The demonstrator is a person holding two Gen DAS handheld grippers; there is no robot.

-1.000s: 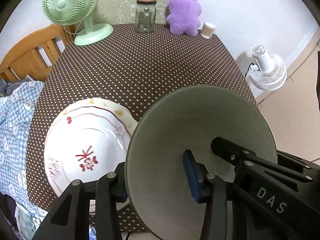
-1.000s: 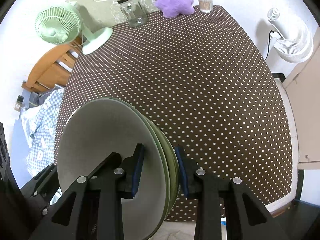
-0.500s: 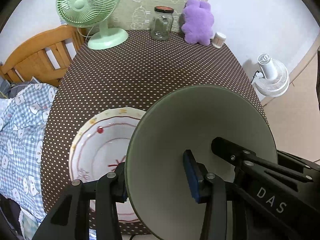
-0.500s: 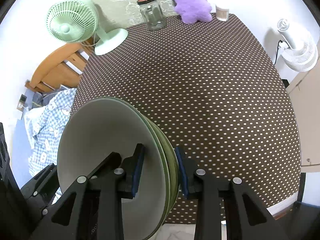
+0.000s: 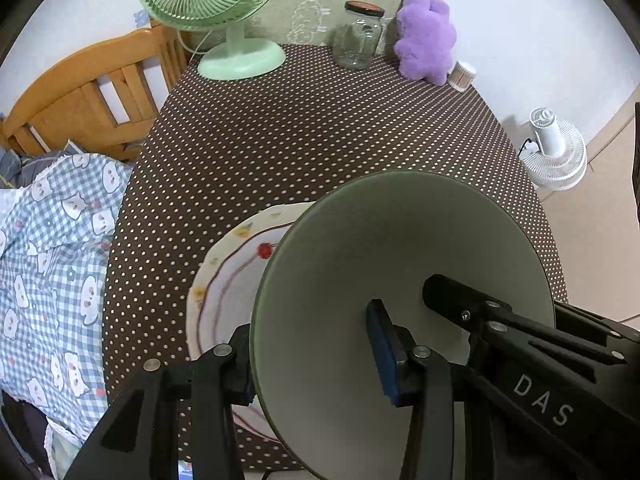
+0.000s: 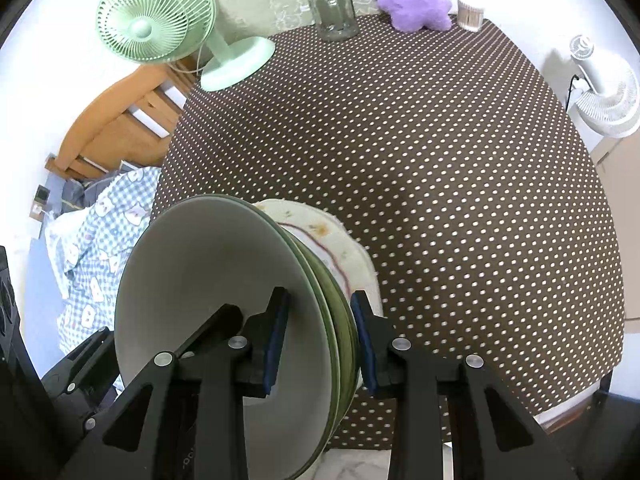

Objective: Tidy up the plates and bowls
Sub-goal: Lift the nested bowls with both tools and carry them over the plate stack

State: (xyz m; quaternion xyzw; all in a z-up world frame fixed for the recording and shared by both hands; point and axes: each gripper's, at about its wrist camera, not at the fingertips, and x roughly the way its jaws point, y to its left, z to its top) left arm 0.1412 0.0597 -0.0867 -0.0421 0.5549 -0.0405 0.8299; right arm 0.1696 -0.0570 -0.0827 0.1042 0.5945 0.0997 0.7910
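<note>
Gripping the green bowl (image 5: 404, 276) from both sides, the left gripper (image 5: 316, 354) and right gripper (image 6: 318, 338) are each clamped across its rim, holding it above the near edge of the floral plate (image 5: 232, 276). Beyond the plate the dotted tablecloth (image 6: 440, 160) lies bare up to the green fan (image 5: 212, 4), jar (image 5: 358, 38) and purple plush (image 5: 426, 38). Only the right view shows the bowl's ribbed outside; a checked cloth (image 5: 52, 264) lies left of the plate, a white fan (image 5: 554, 148) on the floor to the right.

Two plates — one green plate (image 5: 384, 264) and one white patterned plate (image 5: 228, 276). Two fans — one green fan (image 5: 216, 4) and one white fan (image 5: 556, 148). One glass jar (image 5: 358, 36), one purple plush toy (image 5: 426, 38), one wooden chair (image 5: 84, 92).
</note>
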